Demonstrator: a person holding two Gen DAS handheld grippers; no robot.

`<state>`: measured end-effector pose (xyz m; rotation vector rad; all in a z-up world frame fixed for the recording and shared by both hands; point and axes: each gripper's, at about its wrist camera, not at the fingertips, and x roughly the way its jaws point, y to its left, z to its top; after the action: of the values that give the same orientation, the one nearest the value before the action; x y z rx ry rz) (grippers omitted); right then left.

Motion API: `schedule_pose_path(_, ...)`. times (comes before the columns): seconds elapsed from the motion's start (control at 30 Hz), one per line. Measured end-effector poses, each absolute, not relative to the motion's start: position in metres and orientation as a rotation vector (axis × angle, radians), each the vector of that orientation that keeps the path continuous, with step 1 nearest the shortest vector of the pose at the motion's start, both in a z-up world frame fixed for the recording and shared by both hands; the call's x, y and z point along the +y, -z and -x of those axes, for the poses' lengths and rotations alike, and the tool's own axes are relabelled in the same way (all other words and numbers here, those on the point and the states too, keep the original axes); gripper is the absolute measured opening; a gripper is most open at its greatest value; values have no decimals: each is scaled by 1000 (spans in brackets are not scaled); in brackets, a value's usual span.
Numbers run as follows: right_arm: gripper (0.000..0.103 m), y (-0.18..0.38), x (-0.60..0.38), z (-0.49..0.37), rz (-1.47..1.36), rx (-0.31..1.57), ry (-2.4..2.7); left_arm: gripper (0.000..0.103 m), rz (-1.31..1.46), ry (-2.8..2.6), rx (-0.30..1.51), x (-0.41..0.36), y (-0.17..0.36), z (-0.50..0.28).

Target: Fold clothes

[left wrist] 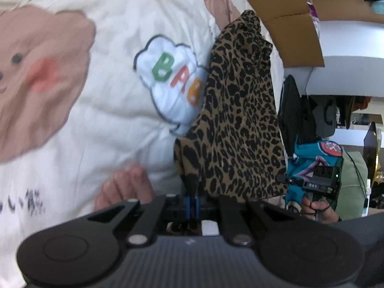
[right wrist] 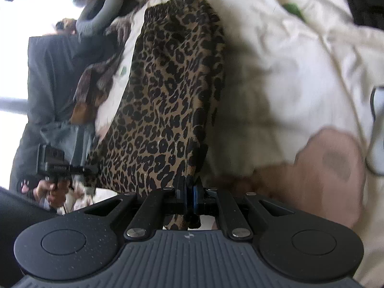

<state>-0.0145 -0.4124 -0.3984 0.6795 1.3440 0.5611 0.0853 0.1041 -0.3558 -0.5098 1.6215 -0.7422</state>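
Both tools, left (left wrist: 192,187) & right (right wrist: 189,187), clamped on leopard-print garment (left wrist: 240,120).

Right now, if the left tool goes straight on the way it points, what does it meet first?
Probably the leopard-print garment that the left tool is shut on; behind it lies the cream printed blanket. Depth is unclear.

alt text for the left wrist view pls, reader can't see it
The left gripper is shut on an edge of a leopard-print garment, which hangs stretched above a cream bedcover printed with pink bears and a cloud of coloured letters. At far right, the right gripper holds the garment's other edge, with cardboard boxes behind.
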Motion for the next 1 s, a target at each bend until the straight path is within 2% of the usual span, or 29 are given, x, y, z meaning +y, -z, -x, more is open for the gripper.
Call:
schedule_pose_path(0.5, 3, 400, -409, 17, -731, 1318, -524, 4, 572, 714, 1528, 107, 361, -96)
schedule_pose_path(1.0, 3, 381, -418, -5, -742, 1181, -496, 4, 527, 713, 1357, 90, 332, -127)
